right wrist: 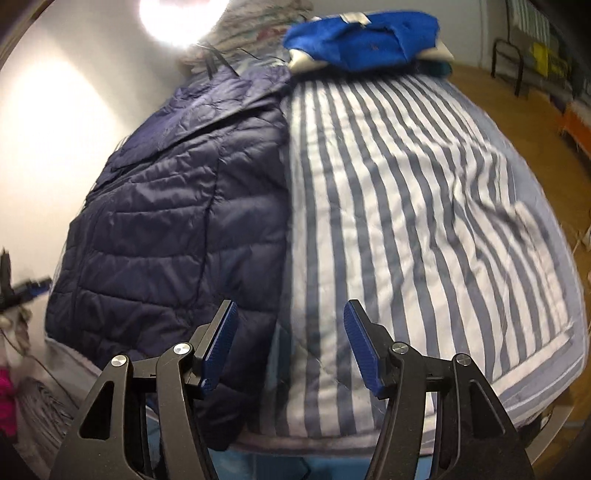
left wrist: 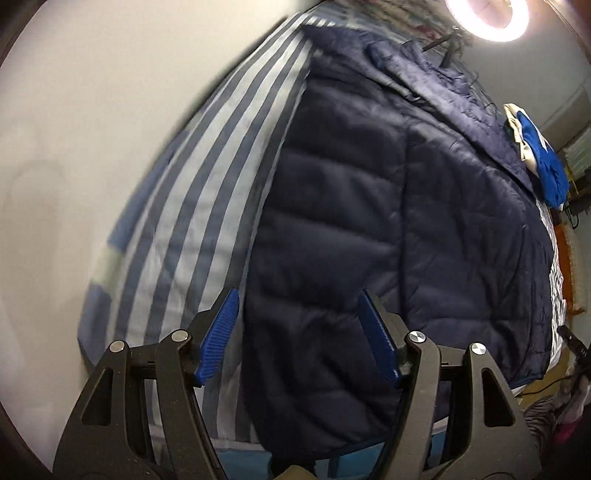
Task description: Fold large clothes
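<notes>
A dark navy quilted puffer jacket [left wrist: 388, 229] lies flat on a bed with a blue-and-white striped cover [left wrist: 192, 206]. In the left wrist view my left gripper [left wrist: 299, 328] hangs open above the jacket's near left edge, nothing between its blue pads. In the right wrist view the same jacket [right wrist: 173, 229] fills the left side of the bed. My right gripper [right wrist: 290, 339] stands open over the jacket's near right edge and the striped cover [right wrist: 424, 221], its left pad over the jacket, holding nothing.
A folded bright blue garment [right wrist: 362, 37] with white trim sits at the bed's far end, also seen in the left wrist view as a blue bundle [left wrist: 543, 158]. A ring light [left wrist: 487, 18] glares near the wall. Wooden floor [right wrist: 498, 92] lies to the right.
</notes>
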